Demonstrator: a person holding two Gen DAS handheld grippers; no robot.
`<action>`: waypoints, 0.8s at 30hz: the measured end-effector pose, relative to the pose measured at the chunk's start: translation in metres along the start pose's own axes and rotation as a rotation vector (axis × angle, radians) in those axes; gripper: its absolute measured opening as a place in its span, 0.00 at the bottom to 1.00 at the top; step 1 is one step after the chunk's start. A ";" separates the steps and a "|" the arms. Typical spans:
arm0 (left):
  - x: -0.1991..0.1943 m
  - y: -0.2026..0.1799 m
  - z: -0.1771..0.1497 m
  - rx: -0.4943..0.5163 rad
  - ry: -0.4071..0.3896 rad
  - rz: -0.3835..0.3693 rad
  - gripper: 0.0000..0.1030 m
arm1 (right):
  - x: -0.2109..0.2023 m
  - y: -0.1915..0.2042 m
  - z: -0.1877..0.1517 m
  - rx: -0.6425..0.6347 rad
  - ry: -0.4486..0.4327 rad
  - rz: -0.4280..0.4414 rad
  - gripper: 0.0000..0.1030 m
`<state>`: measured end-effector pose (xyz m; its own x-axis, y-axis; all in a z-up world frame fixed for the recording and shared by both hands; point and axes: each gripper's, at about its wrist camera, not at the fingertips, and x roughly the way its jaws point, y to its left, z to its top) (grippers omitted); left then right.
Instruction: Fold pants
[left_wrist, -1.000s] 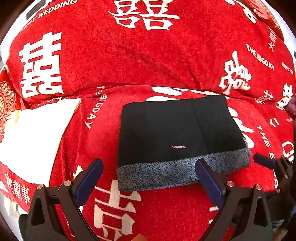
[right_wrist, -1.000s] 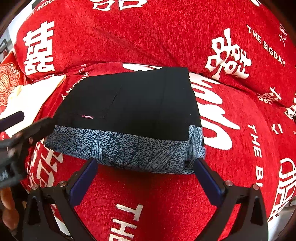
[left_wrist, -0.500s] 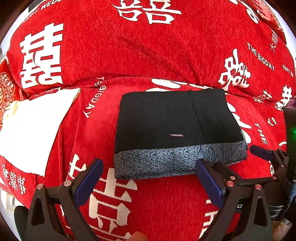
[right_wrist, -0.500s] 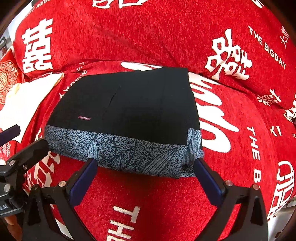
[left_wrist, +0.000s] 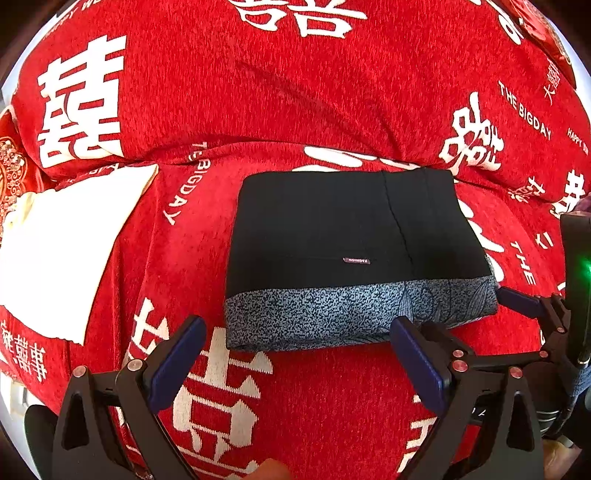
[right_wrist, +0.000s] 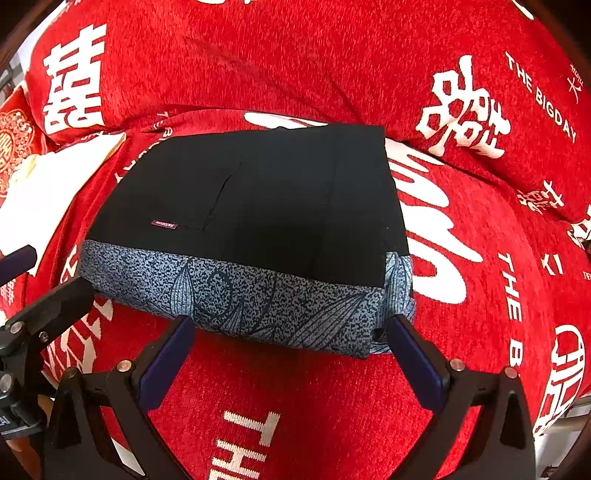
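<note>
The black pants (left_wrist: 332, 229) lie folded into a compact rectangle on the red sofa seat, with a grey-blue patterned band (left_wrist: 354, 314) along the near edge. The same pants (right_wrist: 258, 199) fill the middle of the right wrist view. My left gripper (left_wrist: 295, 354) is open and empty, just in front of the band's near edge. My right gripper (right_wrist: 288, 350) is open and empty, just in front of the band's right half. The right gripper also shows at the right edge of the left wrist view (left_wrist: 532, 306).
The sofa is covered in red cloth (left_wrist: 295, 92) with white characters, its backrest rising behind the pants. A white cloth (left_wrist: 62, 251) lies on the seat to the left of the pants and also shows in the right wrist view (right_wrist: 44, 184).
Both grippers have drawn slightly back and up from the pants, which now sit a little higher in both views. The pants have not moved. Both stay open.
</note>
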<state>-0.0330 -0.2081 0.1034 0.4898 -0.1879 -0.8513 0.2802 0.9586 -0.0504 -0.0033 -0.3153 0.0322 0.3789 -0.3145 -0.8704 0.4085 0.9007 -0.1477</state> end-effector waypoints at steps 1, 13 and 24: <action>0.001 0.000 0.000 -0.001 0.008 -0.005 0.97 | 0.001 0.000 0.000 -0.002 0.002 -0.001 1.00; 0.001 0.003 0.001 -0.019 0.019 -0.002 0.97 | 0.004 0.001 0.002 -0.022 0.008 -0.023 1.00; 0.002 0.003 0.002 -0.014 0.025 0.016 0.97 | 0.004 0.004 0.003 -0.039 0.009 -0.035 1.00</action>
<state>-0.0300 -0.2060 0.1024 0.4736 -0.1677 -0.8646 0.2611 0.9643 -0.0440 0.0025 -0.3142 0.0298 0.3577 -0.3435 -0.8684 0.3890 0.9002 -0.1959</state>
